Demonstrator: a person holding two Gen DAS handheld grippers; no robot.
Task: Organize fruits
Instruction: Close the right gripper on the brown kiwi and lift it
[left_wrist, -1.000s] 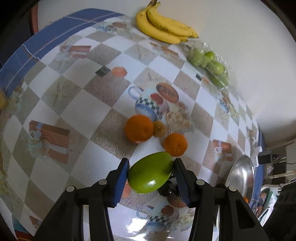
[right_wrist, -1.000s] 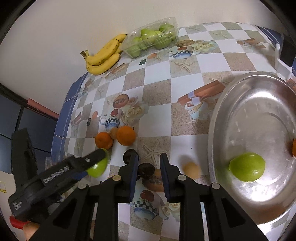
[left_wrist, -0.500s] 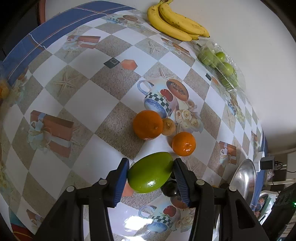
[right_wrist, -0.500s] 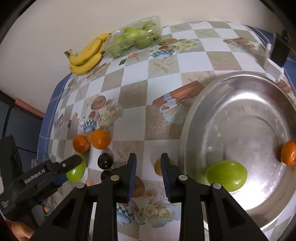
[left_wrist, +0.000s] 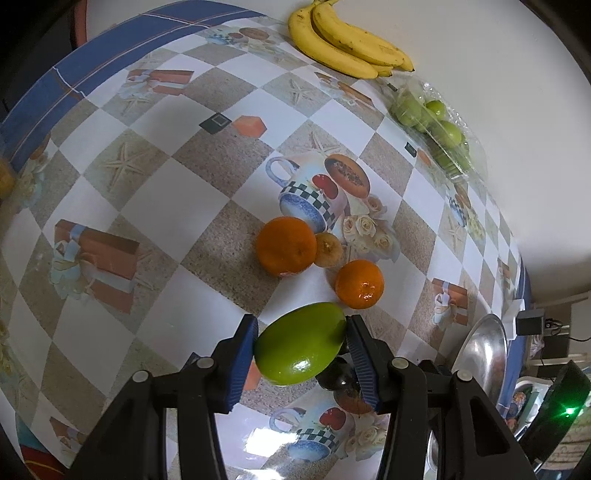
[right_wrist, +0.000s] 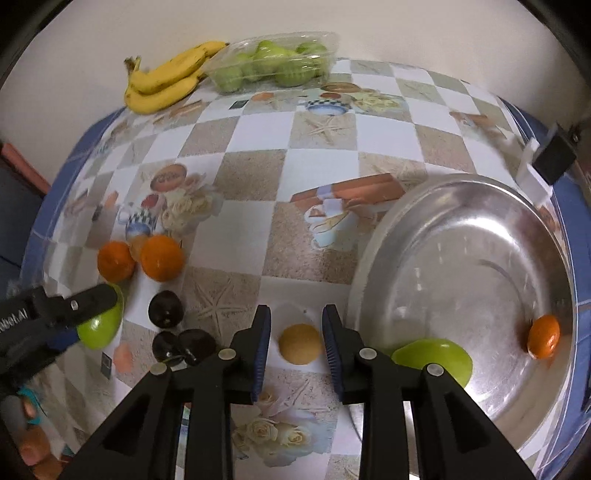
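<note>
Since the earlier frame the right tongs (right_wrist: 295, 339) have shifted off the dark fruits toward the dish and now straddle a small round tan-yellow fruit (right_wrist: 300, 343) on the desk; their jaws have just been opening a little, stand narrowly apart, and the pads look clear of the fruit. Checked oilcloth-covered desk (left_wrist: 155, 206): one. Wide shallow steel dish (right_wrist: 480, 258): one, right of the tan fruit, holding one green mango (right_wrist: 432, 356) and one small orange (right_wrist: 543, 336). Left tongs (left_wrist: 301, 345) pinch a second oval green mango (left_wrist: 301, 343), long axis spanning the pads, raised over the desk. Loose on the desk: two oranges (left_wrist: 286, 245), three dark round fruits (right_wrist: 166, 308), one further small tan fruit (left_wrist: 328, 249). Judgement: right tongs are nearer the tan fruit; descend, close, carry right.
</note>
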